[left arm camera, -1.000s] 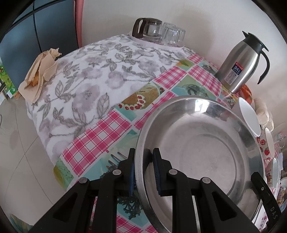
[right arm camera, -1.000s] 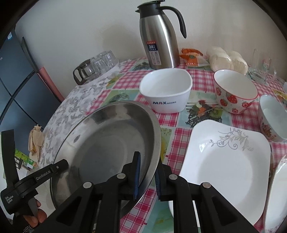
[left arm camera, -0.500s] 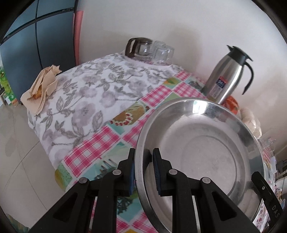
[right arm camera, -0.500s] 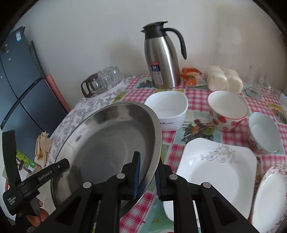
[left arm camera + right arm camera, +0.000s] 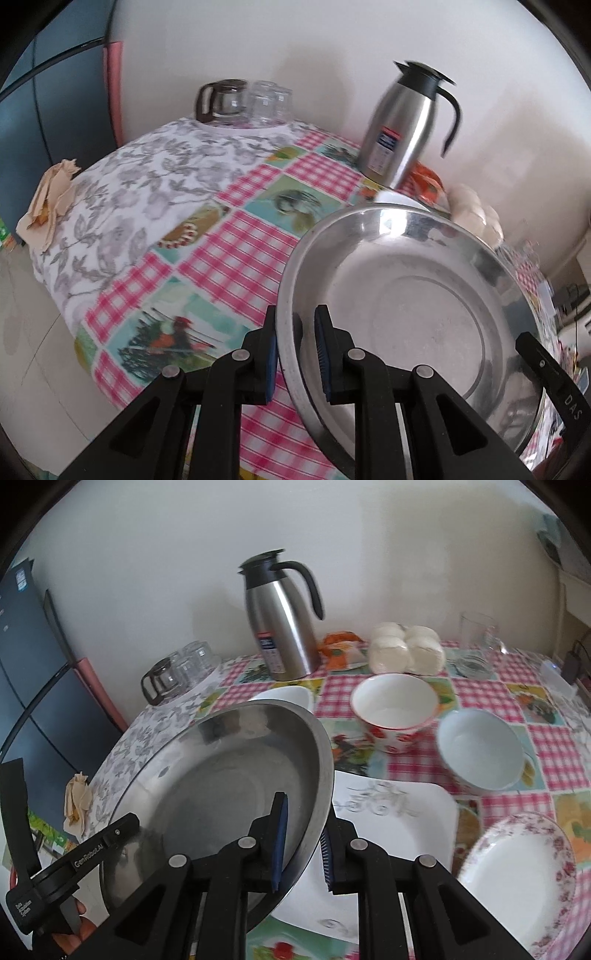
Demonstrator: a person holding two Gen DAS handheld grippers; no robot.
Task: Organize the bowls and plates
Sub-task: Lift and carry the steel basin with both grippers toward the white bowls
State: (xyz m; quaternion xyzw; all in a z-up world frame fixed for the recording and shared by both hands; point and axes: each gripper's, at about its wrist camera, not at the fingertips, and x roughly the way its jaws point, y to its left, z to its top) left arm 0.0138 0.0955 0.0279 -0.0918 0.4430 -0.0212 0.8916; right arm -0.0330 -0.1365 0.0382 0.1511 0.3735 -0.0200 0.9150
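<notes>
Left wrist view: the left gripper (image 5: 295, 354) was clamped on the steel basin (image 5: 406, 317) rim, held clear above the tablecloth (image 5: 236, 236).

Right wrist view: the right gripper (image 5: 303, 845) pinched the opposite rim over the square plate (image 5: 399, 812). A narrow rim hold risked slipping and striking the plate.

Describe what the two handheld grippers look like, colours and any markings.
Both the left gripper and right gripper are matte black plastic frames with silver round rivets at the joints and ribbed blue pads inside each finger. White lettering shows on their black side pieces, "GenRobot.AI" readable in the right wrist view.
</notes>
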